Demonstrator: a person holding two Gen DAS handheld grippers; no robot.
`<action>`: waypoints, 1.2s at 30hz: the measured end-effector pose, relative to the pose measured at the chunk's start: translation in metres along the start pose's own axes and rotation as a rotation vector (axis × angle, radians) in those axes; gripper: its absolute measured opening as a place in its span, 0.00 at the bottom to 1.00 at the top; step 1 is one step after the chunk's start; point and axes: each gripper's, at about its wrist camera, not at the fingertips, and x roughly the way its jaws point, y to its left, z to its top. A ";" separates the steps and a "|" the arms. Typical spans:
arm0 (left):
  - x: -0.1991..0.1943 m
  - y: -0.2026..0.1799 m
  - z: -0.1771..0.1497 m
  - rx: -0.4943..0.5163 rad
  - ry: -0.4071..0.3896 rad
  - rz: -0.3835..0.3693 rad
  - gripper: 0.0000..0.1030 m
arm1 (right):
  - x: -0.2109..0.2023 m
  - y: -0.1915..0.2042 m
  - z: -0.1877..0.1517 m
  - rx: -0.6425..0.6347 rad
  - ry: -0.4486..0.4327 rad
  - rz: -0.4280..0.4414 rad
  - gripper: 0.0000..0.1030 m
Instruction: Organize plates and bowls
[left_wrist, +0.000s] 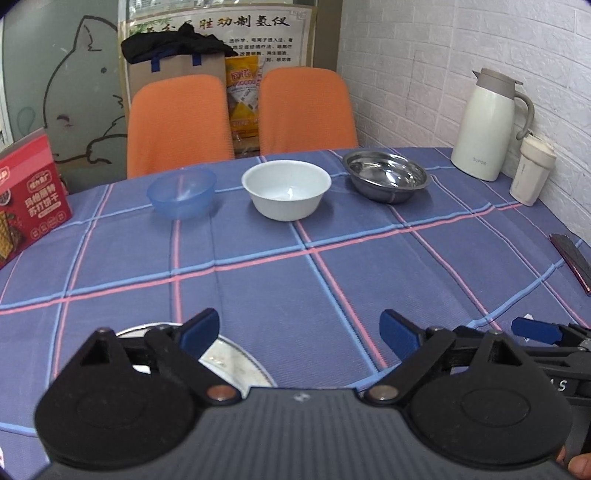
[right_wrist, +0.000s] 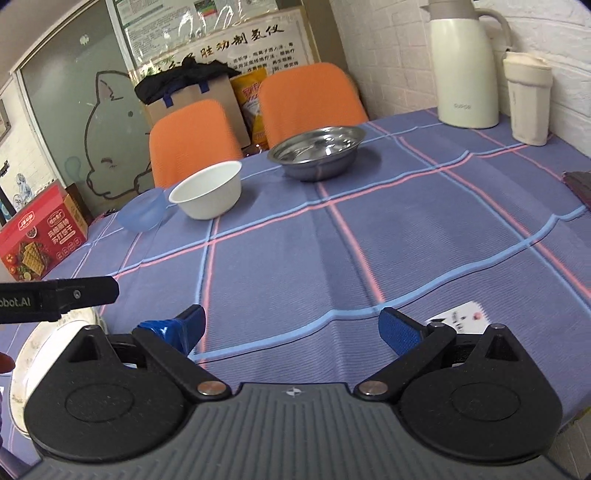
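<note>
Three bowls stand in a row at the table's far side: a clear blue plastic bowl (left_wrist: 181, 196) (right_wrist: 143, 212) on the left, a white bowl (left_wrist: 286, 189) (right_wrist: 207, 190) in the middle, a steel bowl (left_wrist: 386, 176) (right_wrist: 317, 152) on the right. A white plate (left_wrist: 236, 363) (right_wrist: 44, 350) lies near the front edge, partly hidden under my left gripper (left_wrist: 299, 330), which is open and empty above it. My right gripper (right_wrist: 291, 328) is also open and empty, just right of the plate; its blue pad (left_wrist: 535, 329) shows in the left wrist view.
A cream thermos jug (left_wrist: 487, 125) and a lidded cup (left_wrist: 532, 170) stand at the far right by the brick wall. A red biscuit box (left_wrist: 29, 195) sits at the left edge, a dark flat object (left_wrist: 572, 262) at the right edge. Two orange chairs (left_wrist: 243, 118) are behind the table.
</note>
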 end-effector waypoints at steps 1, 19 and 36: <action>0.003 -0.004 0.001 0.005 0.004 0.000 0.90 | 0.000 -0.004 0.001 -0.001 -0.005 -0.009 0.85; 0.066 -0.034 0.089 0.117 -0.007 -0.045 0.90 | 0.046 -0.031 0.089 -0.173 -0.019 -0.045 0.85; 0.274 -0.066 0.220 0.094 0.174 -0.211 0.90 | 0.180 -0.061 0.174 -0.103 0.087 -0.089 0.85</action>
